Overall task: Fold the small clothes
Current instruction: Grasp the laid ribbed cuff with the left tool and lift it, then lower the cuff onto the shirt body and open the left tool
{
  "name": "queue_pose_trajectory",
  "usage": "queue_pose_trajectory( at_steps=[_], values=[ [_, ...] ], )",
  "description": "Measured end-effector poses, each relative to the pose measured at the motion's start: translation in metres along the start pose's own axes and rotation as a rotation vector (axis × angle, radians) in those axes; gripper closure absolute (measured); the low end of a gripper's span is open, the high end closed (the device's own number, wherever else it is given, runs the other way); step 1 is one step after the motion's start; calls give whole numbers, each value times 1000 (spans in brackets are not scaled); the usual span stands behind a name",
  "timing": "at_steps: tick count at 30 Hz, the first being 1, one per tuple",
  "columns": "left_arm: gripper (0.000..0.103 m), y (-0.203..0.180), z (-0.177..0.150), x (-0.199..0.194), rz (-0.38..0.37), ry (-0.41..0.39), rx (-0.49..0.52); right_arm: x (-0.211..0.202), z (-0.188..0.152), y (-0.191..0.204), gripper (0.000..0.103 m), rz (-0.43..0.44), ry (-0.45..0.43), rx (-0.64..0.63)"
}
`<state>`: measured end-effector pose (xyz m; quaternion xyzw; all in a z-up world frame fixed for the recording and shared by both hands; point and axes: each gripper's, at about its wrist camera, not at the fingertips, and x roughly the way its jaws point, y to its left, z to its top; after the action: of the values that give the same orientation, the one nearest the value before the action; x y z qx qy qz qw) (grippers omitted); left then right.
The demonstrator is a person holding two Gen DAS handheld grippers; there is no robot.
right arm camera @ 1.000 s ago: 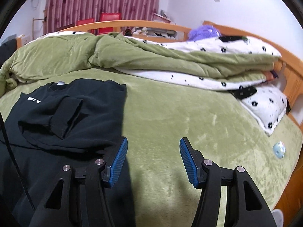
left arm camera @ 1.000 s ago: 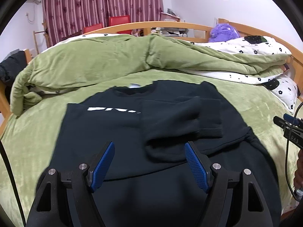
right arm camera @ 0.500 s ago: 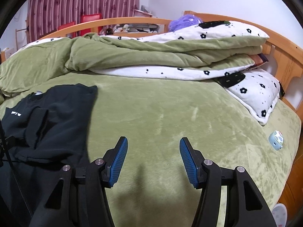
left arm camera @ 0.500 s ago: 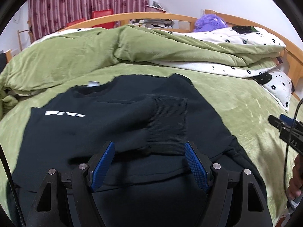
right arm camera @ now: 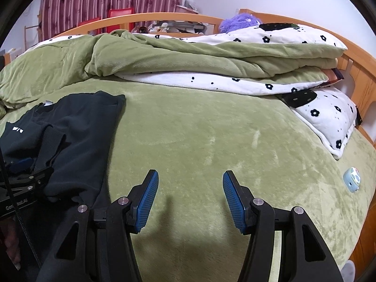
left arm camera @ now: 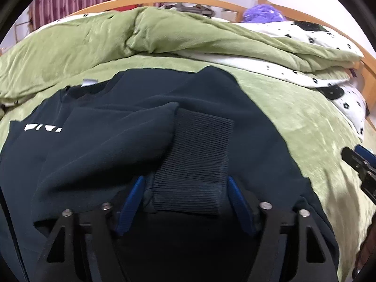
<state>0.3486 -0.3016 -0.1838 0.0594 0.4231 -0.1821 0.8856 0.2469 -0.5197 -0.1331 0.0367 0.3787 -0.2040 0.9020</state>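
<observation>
A dark navy sweatshirt with a white logo lies flat on the green bed cover; it also shows at the left of the right wrist view. One sleeve is folded across its chest, ending in a ribbed cuff. My left gripper is open, its blue fingers on either side of the cuff's near end. My right gripper is open and empty above bare green cover, to the right of the sweatshirt.
A folded green and white flowered duvet is piled along the back of the bed. A flowered pillow lies at the right. A small light-blue object sits near the right edge. The wooden bed frame rings the mattress.
My left gripper has moved forward and down until the sleeve cuff sits between its open fingers. My right gripper has drifted right, away from the sweatshirt.
</observation>
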Motion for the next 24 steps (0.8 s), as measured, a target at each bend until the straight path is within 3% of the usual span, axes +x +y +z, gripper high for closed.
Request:
queue_pose_trajectory(
  at_steps=[1, 3, 4, 6, 8, 11, 19, 24],
  values=[
    [47, 1, 0, 0, 8, -2, -4, 0, 1, 0, 47, 3, 3, 8],
    [72, 4, 2, -1, 42, -1, 2, -2, 5, -1, 47, 11, 3, 25],
    [79, 7, 4, -2, 52, 1, 4, -5, 7, -1, 47, 19, -4, 35],
    [93, 18, 7, -8, 25, -3, -8, -12, 11, 1, 47, 22, -19, 48],
    [93, 36, 12, -22, -14, -15, -51, -18, 12, 4, 47, 22, -32, 42],
    [93, 59, 19, -45, -8, -51, -88, -25, 14, 11, 47, 21, -44, 32],
    [93, 136, 30, -112, 94, -139, -139, -37, 17, 36, 47, 42, -54, 6],
    [90, 199, 21, -123, 166, -115, -238, -43, 22, 55, 47, 69, -63, -3]
  ],
)
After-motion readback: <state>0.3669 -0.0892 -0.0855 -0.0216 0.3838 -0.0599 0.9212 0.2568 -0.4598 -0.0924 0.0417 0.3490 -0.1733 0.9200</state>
